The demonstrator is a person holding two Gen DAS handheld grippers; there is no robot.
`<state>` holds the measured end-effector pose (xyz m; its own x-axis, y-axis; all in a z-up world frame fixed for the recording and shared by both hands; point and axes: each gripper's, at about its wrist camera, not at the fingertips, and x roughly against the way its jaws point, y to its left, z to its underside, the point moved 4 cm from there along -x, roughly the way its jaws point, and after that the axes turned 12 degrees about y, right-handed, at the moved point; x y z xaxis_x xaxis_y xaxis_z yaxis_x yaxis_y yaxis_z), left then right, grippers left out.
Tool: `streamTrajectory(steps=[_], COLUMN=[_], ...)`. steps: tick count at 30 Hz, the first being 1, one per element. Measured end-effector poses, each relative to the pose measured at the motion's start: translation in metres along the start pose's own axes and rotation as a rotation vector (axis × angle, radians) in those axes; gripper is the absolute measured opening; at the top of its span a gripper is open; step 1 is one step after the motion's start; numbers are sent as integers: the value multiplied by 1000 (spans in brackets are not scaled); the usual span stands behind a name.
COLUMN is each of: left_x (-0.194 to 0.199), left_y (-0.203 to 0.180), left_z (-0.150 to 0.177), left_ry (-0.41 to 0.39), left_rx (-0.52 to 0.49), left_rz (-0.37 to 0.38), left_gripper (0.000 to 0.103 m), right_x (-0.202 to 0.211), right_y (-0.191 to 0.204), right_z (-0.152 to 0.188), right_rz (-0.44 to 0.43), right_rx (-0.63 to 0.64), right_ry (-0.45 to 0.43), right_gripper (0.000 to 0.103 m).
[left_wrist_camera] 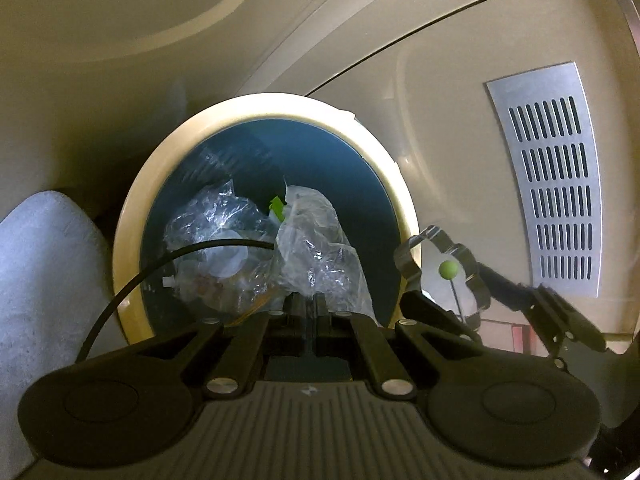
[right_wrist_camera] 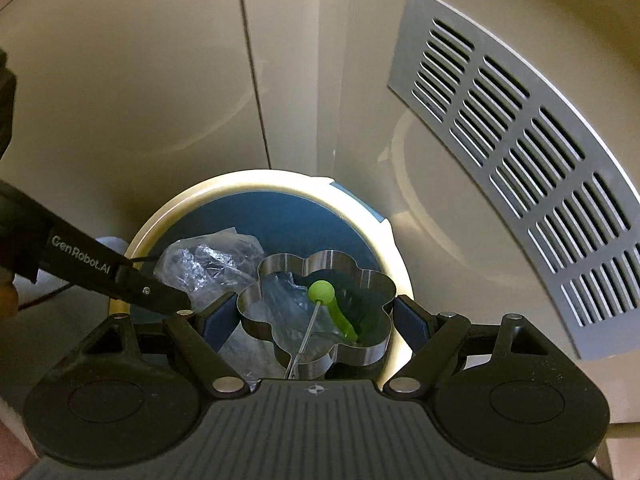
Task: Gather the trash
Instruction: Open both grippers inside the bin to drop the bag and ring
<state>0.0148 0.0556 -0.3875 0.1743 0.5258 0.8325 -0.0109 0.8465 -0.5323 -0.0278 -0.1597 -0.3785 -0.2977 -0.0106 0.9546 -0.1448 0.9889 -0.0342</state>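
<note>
The left gripper (left_wrist_camera: 308, 304) is clenched on a crumpled clear plastic bag (left_wrist_camera: 316, 248), its two black fingers drawn almost together with the film pinched between them; the bag hangs over the mouth of a round bin with a cream rim and dark blue inside (left_wrist_camera: 256, 110), toward its 6 o'clock edge; more crumpled clear plastic wrap (left_wrist_camera: 216, 220) lies inside the bin at about 9 o'clock, with a scrap of bright green (left_wrist_camera: 276, 204) showing between the two bundles near the centre; a thin black cable (left_wrist_camera: 160, 264) curves across the lower left of the bin

The right gripper (right_wrist_camera: 316, 316) is grasping a flower-shaped shiny metal ring mould (right_wrist_camera: 316, 264), its fingers spread wide against the ring's two sides; a thin wire handle tipped with a green ball (right_wrist_camera: 321, 291) stands inside the ring; the ring hovers above the bin's opening in the right wrist view, toward 5 o'clock

A perforated grey metal vent panel (right_wrist_camera: 520, 184) sits on the beige cabinet wall (right_wrist_camera: 140, 80) at 2 o'clock of the bin
</note>
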Motion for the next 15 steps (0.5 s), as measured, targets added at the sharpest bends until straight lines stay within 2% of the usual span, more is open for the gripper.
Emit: streamTrajectory(steps=[4, 9, 12, 15], left_x=[4, 15, 9, -4], left_y=[-1, -9, -9, -9], left_z=[-6, -13, -23, -31], left_ry=[-12, -75, -89, -74], left_rx=[53, 54, 86, 95], left_rz=[69, 84, 55, -7], left_gripper=[0, 0, 0, 0], right_x=[-7, -24, -37, -38], right_y=[-5, 0, 10, 16], right_z=[2, 14, 22, 22], right_rz=[-27, -66, -95, -131], right_rx=[-47, -49, -23, 2], right_ry=[40, 126, 192, 197], right_gripper=[85, 85, 85, 85])
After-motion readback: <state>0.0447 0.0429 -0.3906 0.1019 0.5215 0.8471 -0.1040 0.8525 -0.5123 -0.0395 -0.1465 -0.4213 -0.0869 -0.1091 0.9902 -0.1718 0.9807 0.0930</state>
